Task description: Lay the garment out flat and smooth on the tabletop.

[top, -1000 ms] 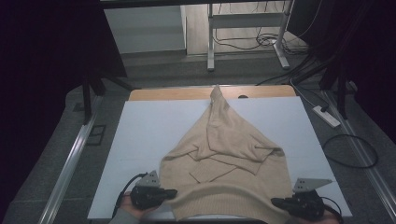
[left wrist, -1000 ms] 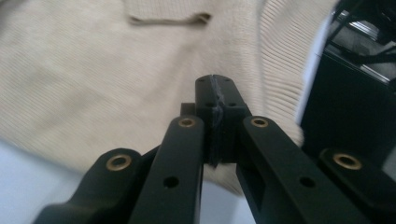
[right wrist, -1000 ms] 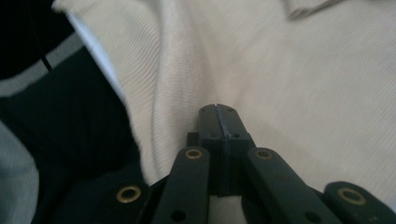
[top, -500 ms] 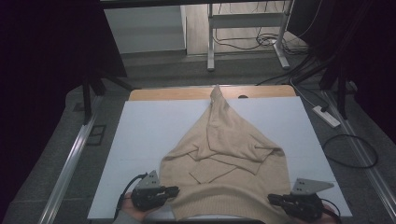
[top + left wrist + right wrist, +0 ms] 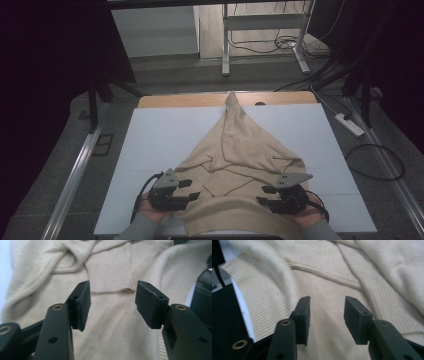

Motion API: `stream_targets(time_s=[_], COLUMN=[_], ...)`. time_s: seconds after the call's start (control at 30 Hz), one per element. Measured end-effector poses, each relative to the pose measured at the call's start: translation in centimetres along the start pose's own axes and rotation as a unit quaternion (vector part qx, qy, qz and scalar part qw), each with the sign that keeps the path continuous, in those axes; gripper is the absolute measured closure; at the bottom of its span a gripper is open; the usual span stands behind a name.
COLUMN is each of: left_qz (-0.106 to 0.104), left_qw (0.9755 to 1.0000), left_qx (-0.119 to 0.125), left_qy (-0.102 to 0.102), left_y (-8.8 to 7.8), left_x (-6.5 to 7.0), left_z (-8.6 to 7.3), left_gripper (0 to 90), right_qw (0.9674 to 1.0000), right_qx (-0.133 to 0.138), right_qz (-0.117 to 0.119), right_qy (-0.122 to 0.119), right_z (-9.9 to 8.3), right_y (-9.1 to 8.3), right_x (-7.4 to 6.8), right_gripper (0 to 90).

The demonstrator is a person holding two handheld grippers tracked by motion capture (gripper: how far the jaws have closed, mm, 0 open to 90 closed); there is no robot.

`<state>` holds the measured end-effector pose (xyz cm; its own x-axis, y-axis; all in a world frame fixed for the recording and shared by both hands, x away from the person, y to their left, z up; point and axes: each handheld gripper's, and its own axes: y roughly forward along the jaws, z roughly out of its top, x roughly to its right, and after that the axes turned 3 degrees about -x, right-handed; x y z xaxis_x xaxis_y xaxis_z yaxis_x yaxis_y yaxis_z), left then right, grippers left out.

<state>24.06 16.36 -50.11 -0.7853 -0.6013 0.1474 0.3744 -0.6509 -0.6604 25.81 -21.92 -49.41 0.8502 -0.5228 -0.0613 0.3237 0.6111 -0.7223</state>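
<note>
A beige knit sweater lies spread on the white table, its neck end pointing to the far edge. My left gripper rests at the sweater's near left hem, pointing right. My right gripper sits over the near right part, pointing left. Both sets of jaws have just been opening. In the left gripper view the left gripper stands open above the sweater, near a ribbed cuff. The right gripper is likewise open over the sweater. Nothing is pinched between either pair of pads.
A wooden strip edges the table's far side. A power strip and a looped cable lie on the floor at right. A metal rail runs along the left, and a desk frame stands behind.
Both grippers' jaws went from shut to open. The right gripper slid left and a little forward over the sweater; the left one edged forward.
</note>
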Motion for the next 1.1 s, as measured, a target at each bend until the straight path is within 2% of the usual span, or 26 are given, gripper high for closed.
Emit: stream_targets(time_s=[0.2,0.33,0.43,0.5,0.57,0.73,0.8,0.93,1.1], left_qz=[0.008,0.003,0.003,0.008,0.004,-0.004,-0.007,-0.01,-0.007], left_qw=[0.9999,1.0,1.0,0.9999,0.9999,0.9999,0.9999,0.9998,0.9997], left_qx=[-0.002,-0.007,-0.008,-0.007,-0.01,-0.012,-0.009,-0.015,-0.018], left_qy=[-0.006,-0.002,-0.002,0.0,0.002,0.011,0.008,0.009,0.015], left_y=[0.3,0.6,0.9,1.1,1.3,1.7,1.7,2.0,2.0], left_x=[-1.4,-2.1,-2.5,-2.7,-2.8,-3.1,-3.3,-3.4,-3.0], left_z=[0.3,0.6,0.8,0.9,1.0,1.2,1.3,1.3,1.3], left_gripper=[38.6,36.1,32.9,30.8,30.1,29.2,29.0,28.6,28.4], right_qw=[0.9998,0.9995,0.9984,0.998,0.9975,0.9971,0.9972,0.9969,0.9941], right_qx=[0.008,0.013,0.015,0.014,0.01,0.008,0.007,-0.001,-0.03], right_qz=[-0.018,-0.028,-0.047,-0.051,-0.056,-0.053,-0.052,-0.053,-0.074], right_qy=[-0.006,-0.011,-0.028,-0.035,-0.043,-0.053,-0.053,-0.058,-0.074], right_z=[0.8,1.8,2.8,3.5,4.1,5.7,6.2,7.1,7.4], right_y=[0.4,0.8,1.3,1.8,2.3,3.7,4.2,5.4,6.8], right_x=[1.5,2.7,3.4,3.9,4.3,5.4,5.8,6.5,6.5], right_gripper=[50.3,49.1,47.1,45.6,44.2,42.6,41.6,39.6,37.8])
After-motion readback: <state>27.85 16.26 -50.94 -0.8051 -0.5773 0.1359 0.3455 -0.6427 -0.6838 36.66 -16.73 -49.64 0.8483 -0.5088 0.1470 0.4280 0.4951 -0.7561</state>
